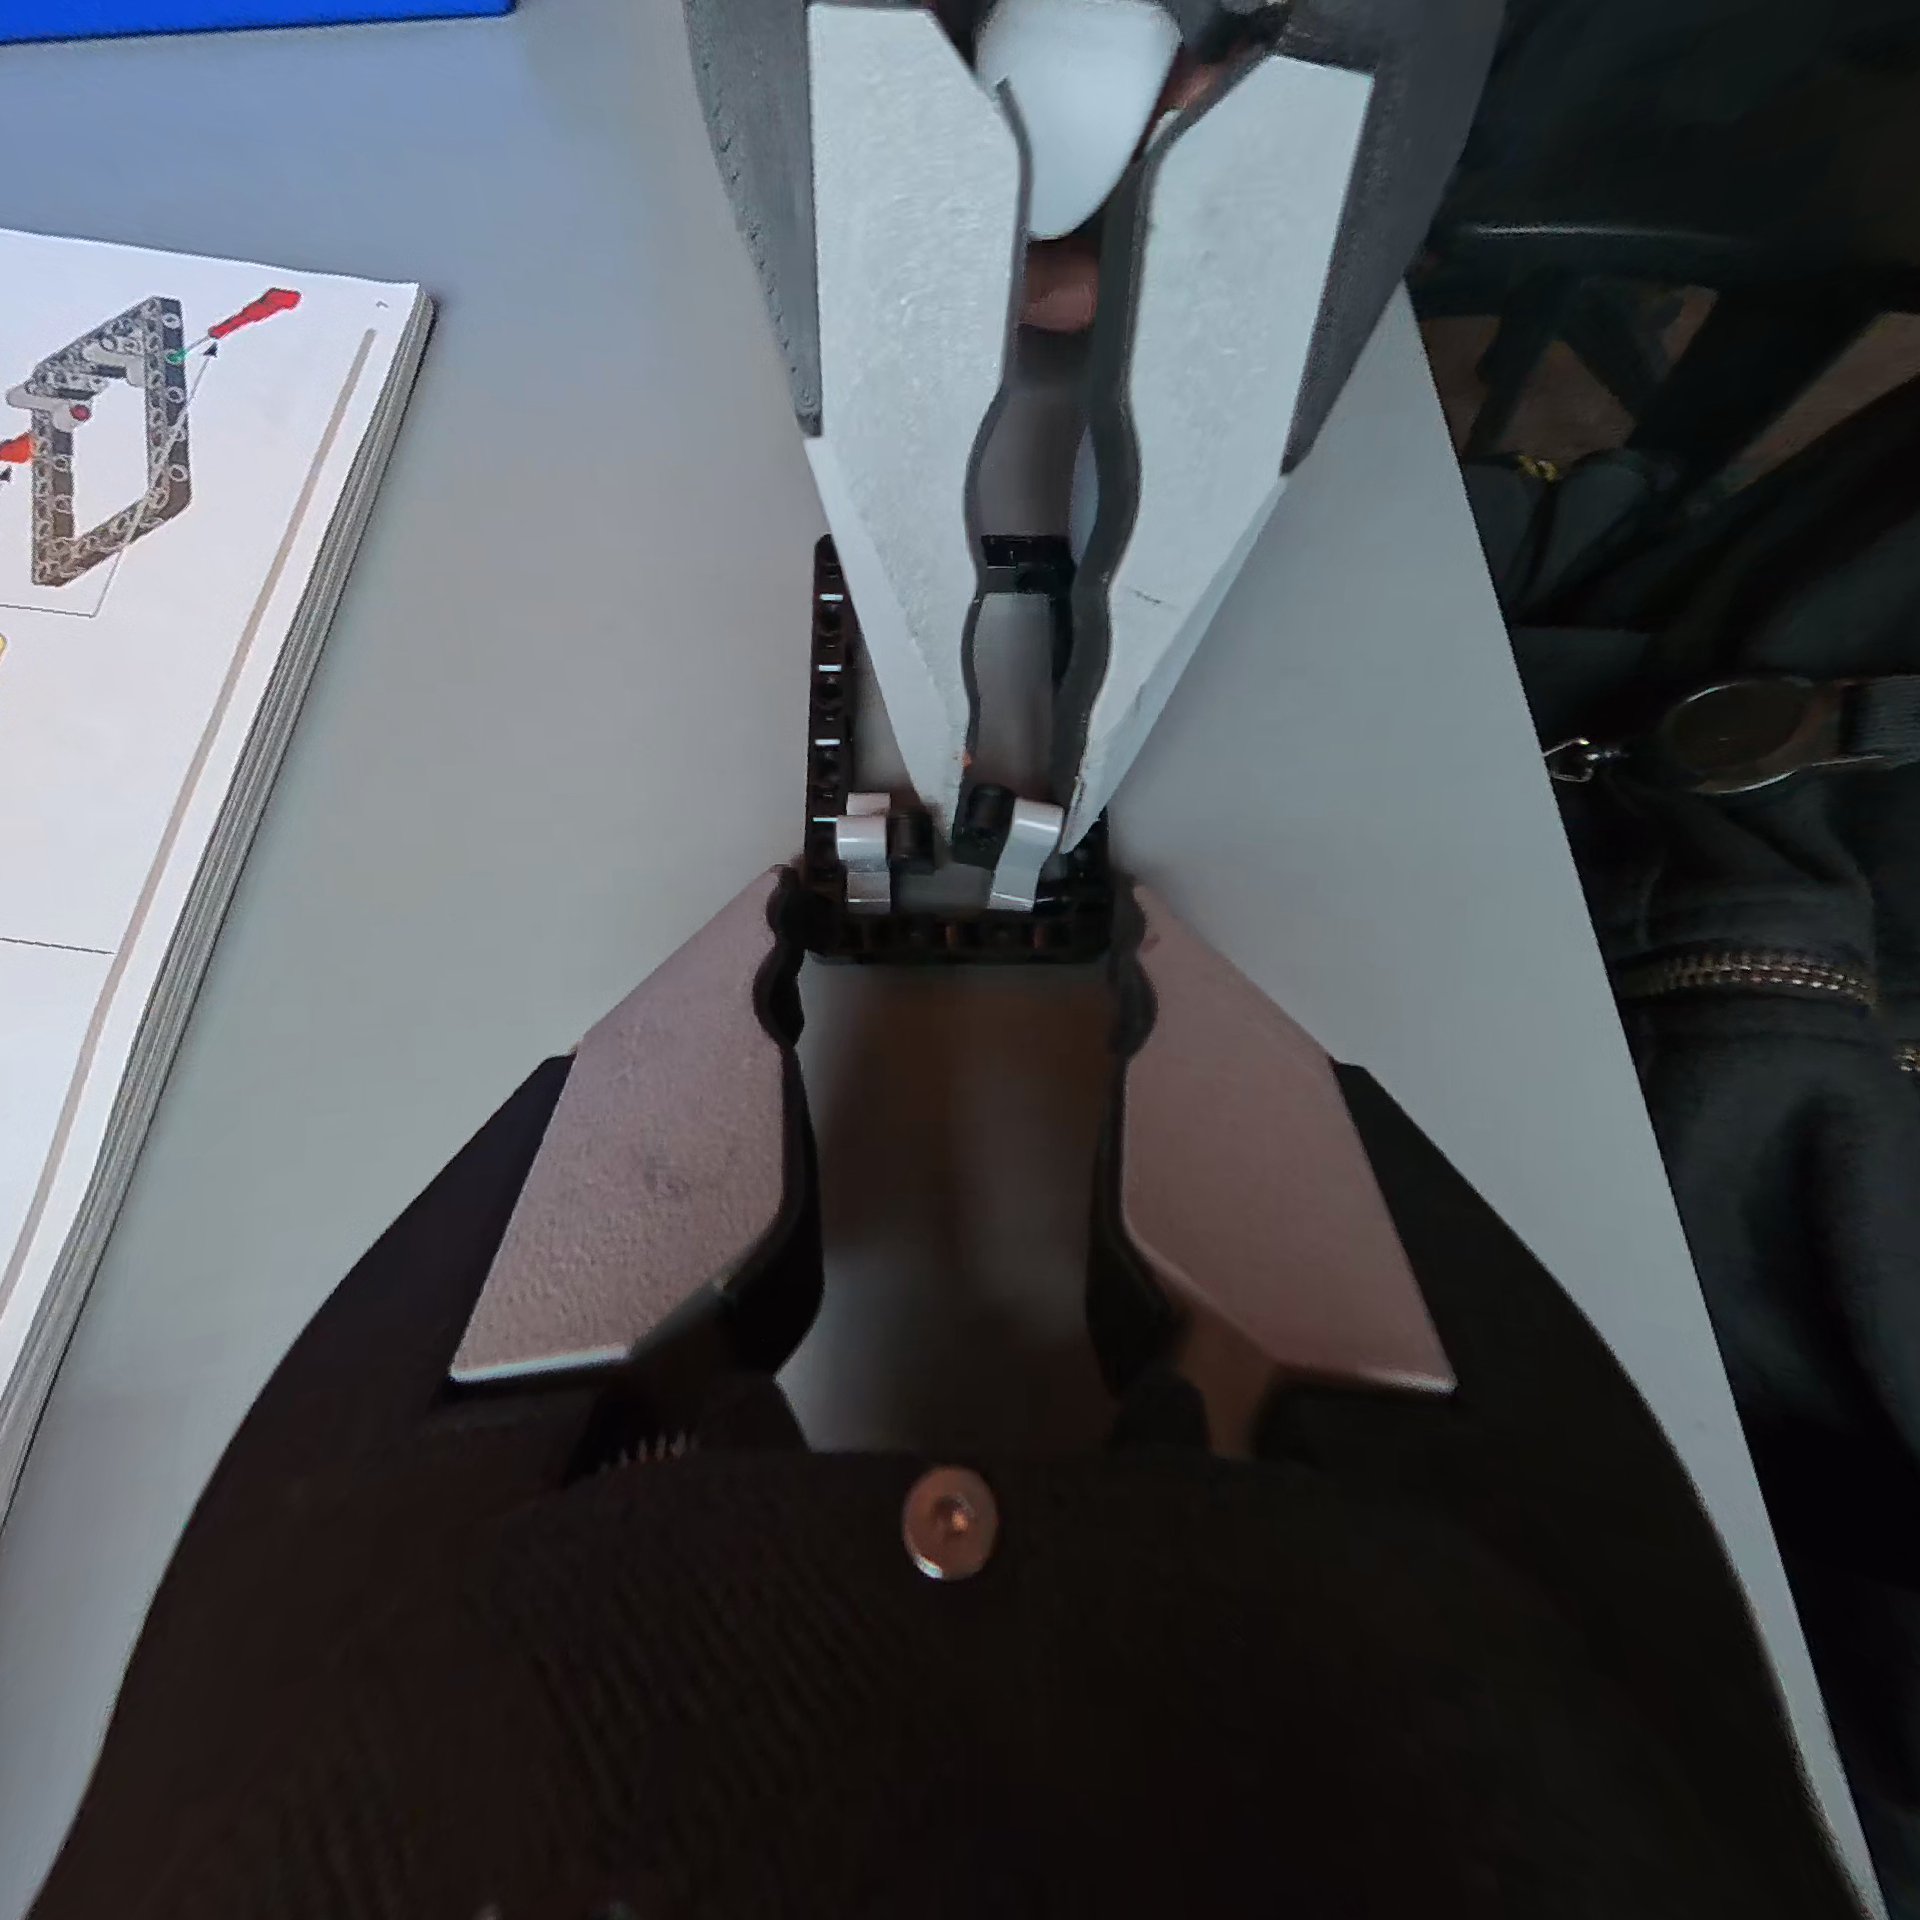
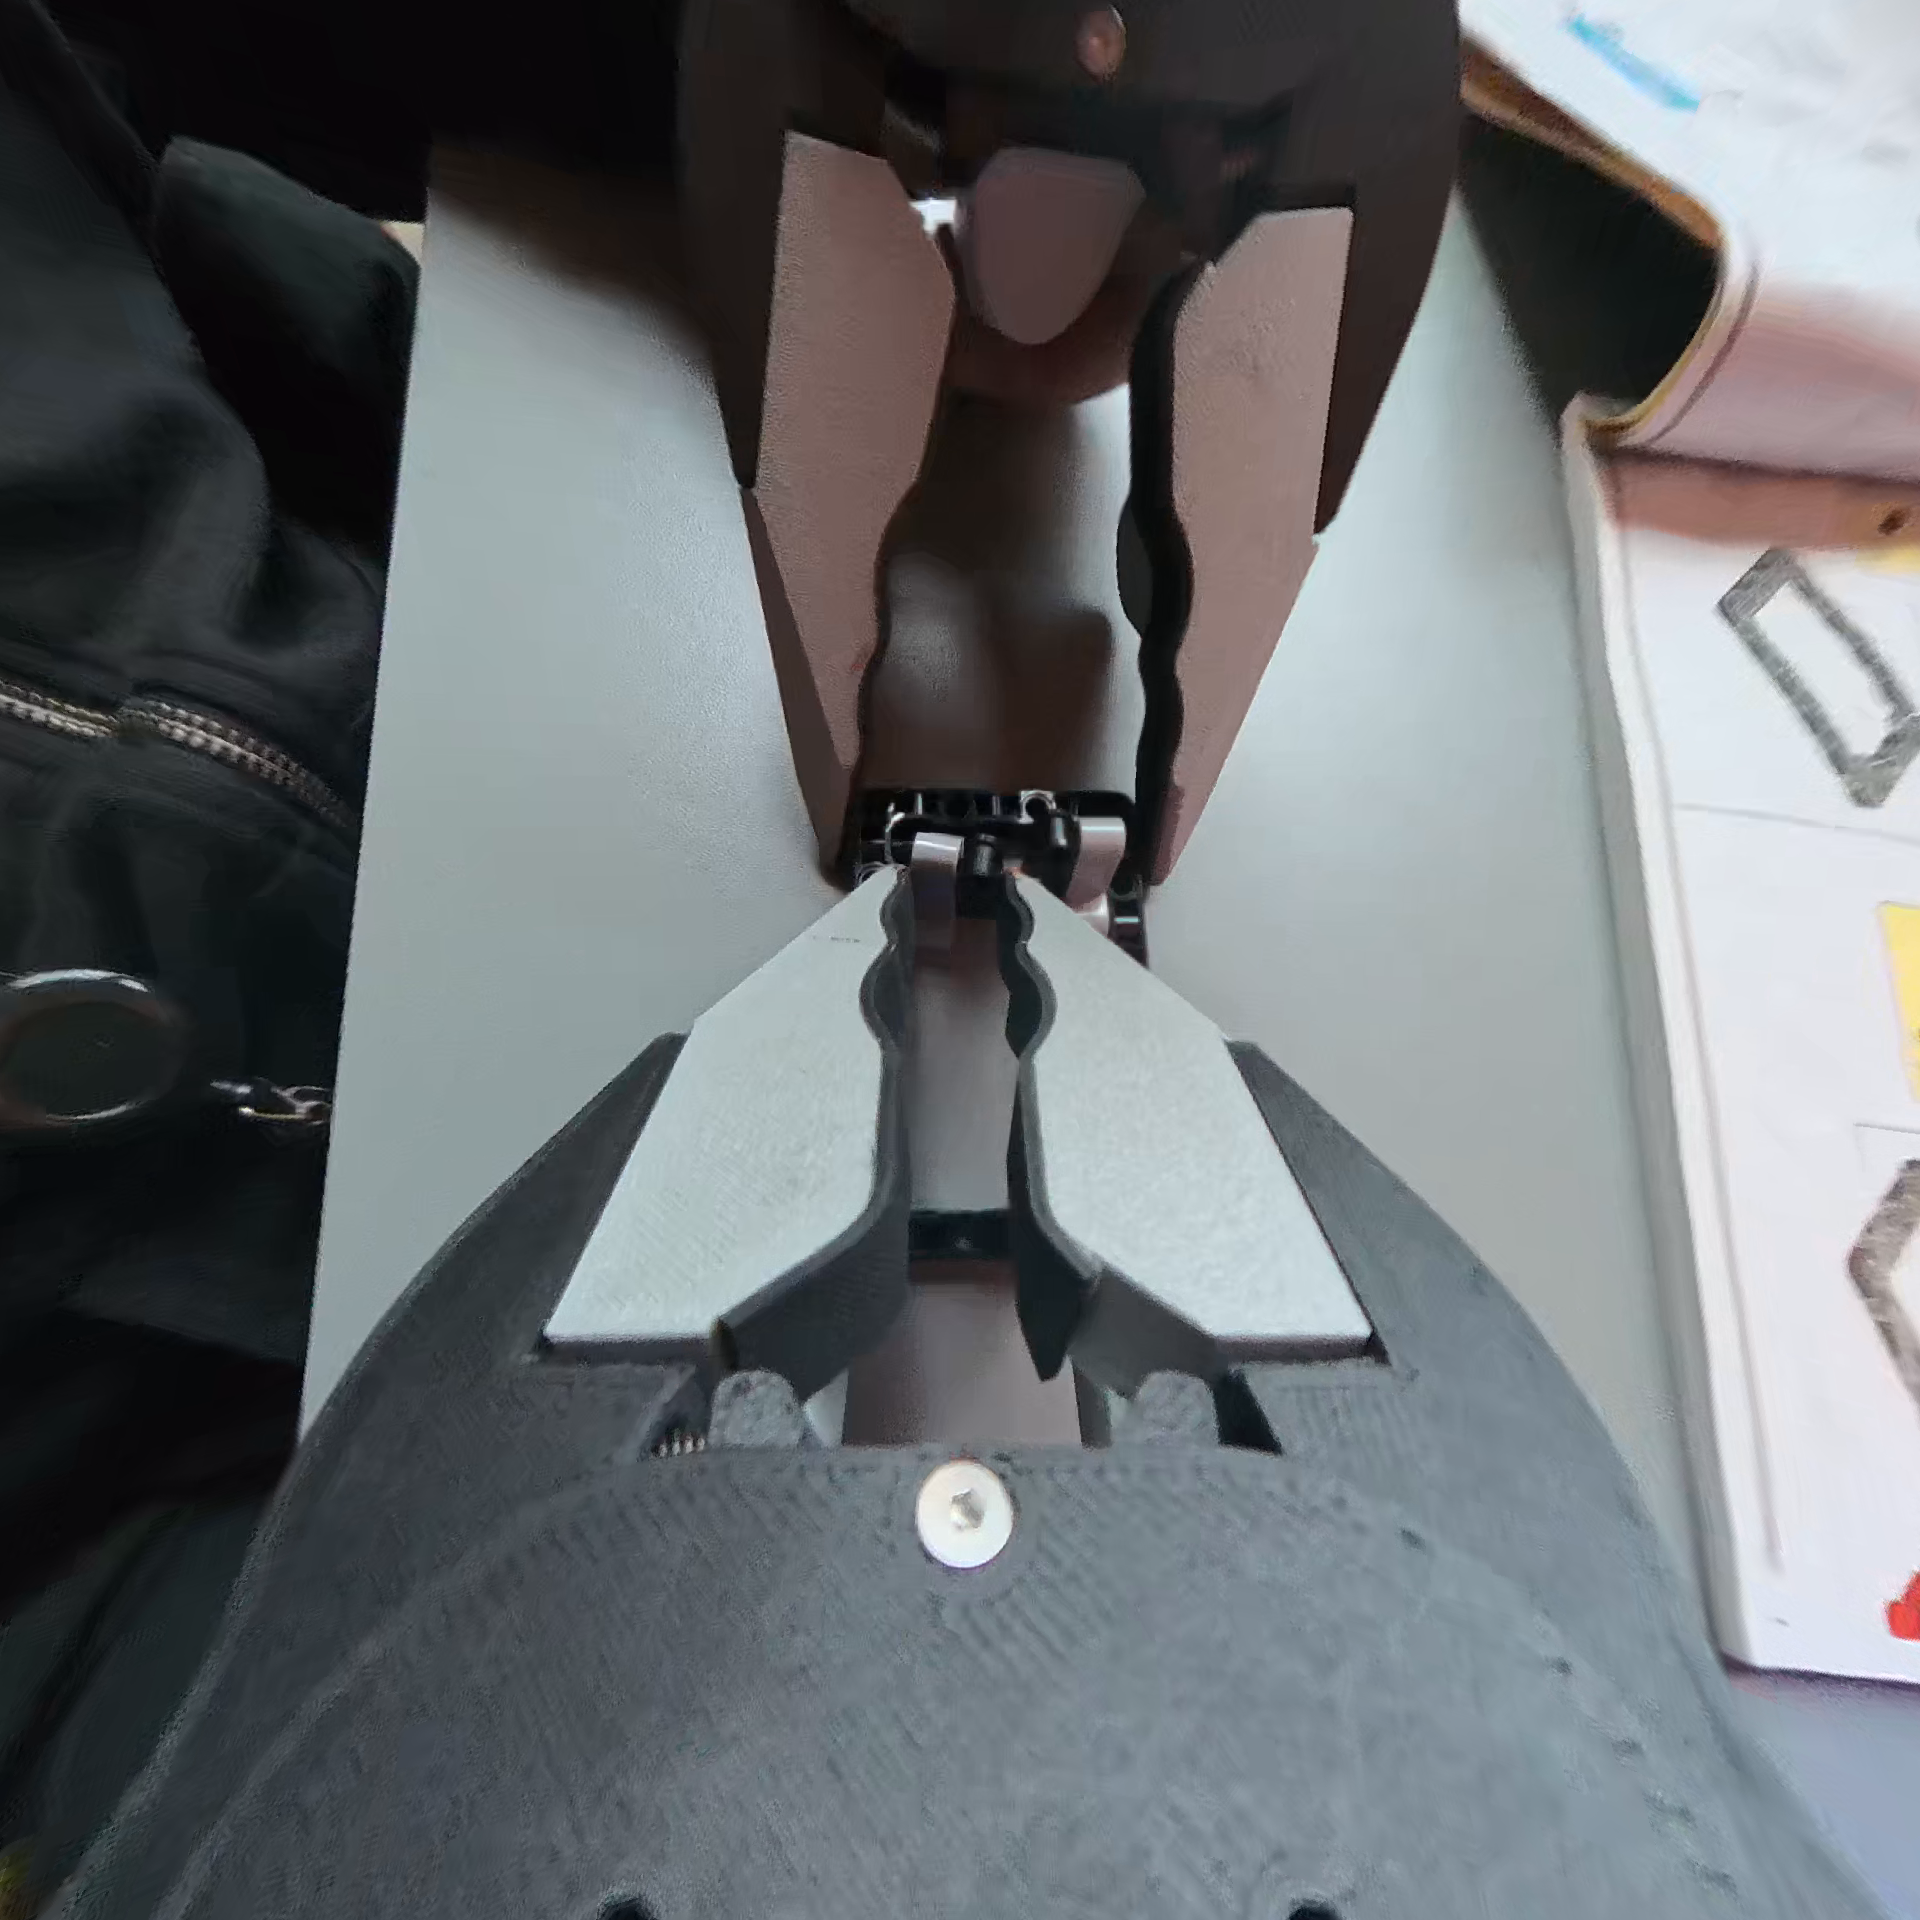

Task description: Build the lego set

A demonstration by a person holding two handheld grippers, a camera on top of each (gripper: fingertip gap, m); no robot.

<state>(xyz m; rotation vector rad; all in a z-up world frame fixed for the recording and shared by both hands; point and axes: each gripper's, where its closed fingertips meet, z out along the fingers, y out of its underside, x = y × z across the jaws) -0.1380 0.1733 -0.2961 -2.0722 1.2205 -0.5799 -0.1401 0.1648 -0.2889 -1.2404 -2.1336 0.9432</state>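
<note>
A black lego frame (image 1: 831, 686) lies on the white table (image 1: 520, 520), with two light grey connectors (image 1: 868, 847) and black pins on its near short side. My left gripper (image 1: 954, 935) is shut on that short side, one finger at each end. My right gripper (image 1: 1013, 821) comes in from the opposite side, tips on the right-hand grey connector (image 1: 1023, 847). In the right wrist view my right gripper (image 2: 958, 894) is shut on a grey connector (image 2: 935, 883) with a black pin (image 2: 982, 857). The left gripper (image 2: 997, 821) holds the frame (image 2: 966, 805) behind it.
An open instruction booklet (image 1: 208, 623) lies beside the work spot and also shows in the right wrist view (image 2: 1766, 935). A black bag with zippers (image 1: 1714, 935) hangs past the table edge, also in the right wrist view (image 2: 156, 623). A cardboard box (image 2: 1704, 239) stands nearby. The tips of both grippers are at nearly the same place.
</note>
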